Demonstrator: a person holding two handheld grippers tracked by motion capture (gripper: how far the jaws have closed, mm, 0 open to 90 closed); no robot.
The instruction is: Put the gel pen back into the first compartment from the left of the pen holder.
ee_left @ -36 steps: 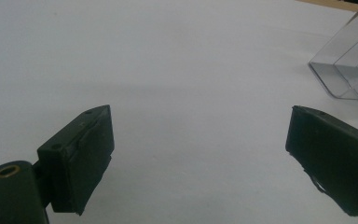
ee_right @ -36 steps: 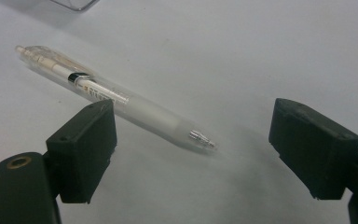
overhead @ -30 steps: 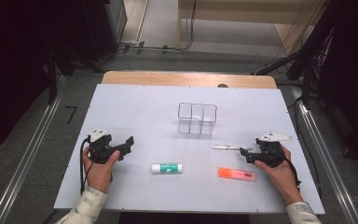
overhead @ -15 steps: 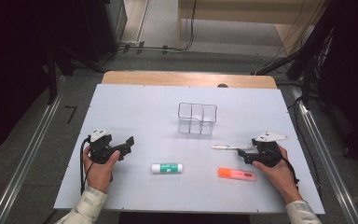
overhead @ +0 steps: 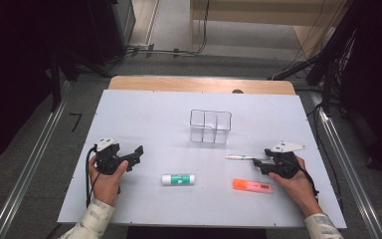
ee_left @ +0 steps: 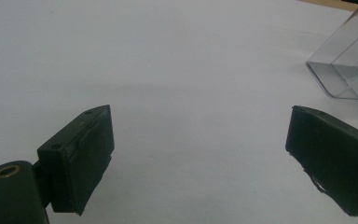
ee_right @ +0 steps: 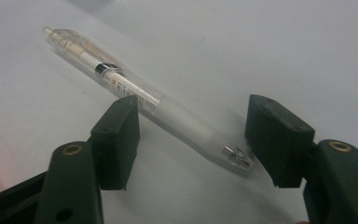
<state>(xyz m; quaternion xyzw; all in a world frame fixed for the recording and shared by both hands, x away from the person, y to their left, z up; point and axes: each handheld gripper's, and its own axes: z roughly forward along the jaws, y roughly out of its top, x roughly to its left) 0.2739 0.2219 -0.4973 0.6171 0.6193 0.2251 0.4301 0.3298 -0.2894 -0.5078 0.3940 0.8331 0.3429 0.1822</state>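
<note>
A clear white pen (ee_right: 140, 100) lies flat on the white table, and my right gripper (ee_right: 193, 140) stands open around its tip end, a jaw on each side with a gap left. From above, the pen (overhead: 238, 157) points left from the right gripper (overhead: 258, 162). My left gripper (overhead: 138, 155) rests open at the table's left with nothing between its jaws (ee_left: 198, 154). A clear divided box (overhead: 210, 126) stands at the middle back, its corner also visible as the clear box (ee_left: 349, 65) ahead of the left gripper.
A white glue stick with a green label (overhead: 179, 179) lies at the front middle. An orange highlighter (overhead: 252, 185) lies front right, just beside the right hand. The white table (overhead: 144, 114) has a wooden strip (overhead: 199, 84) along its far edge.
The right gripper has crept slightly left toward the pen. The left gripper has stayed put.
</note>
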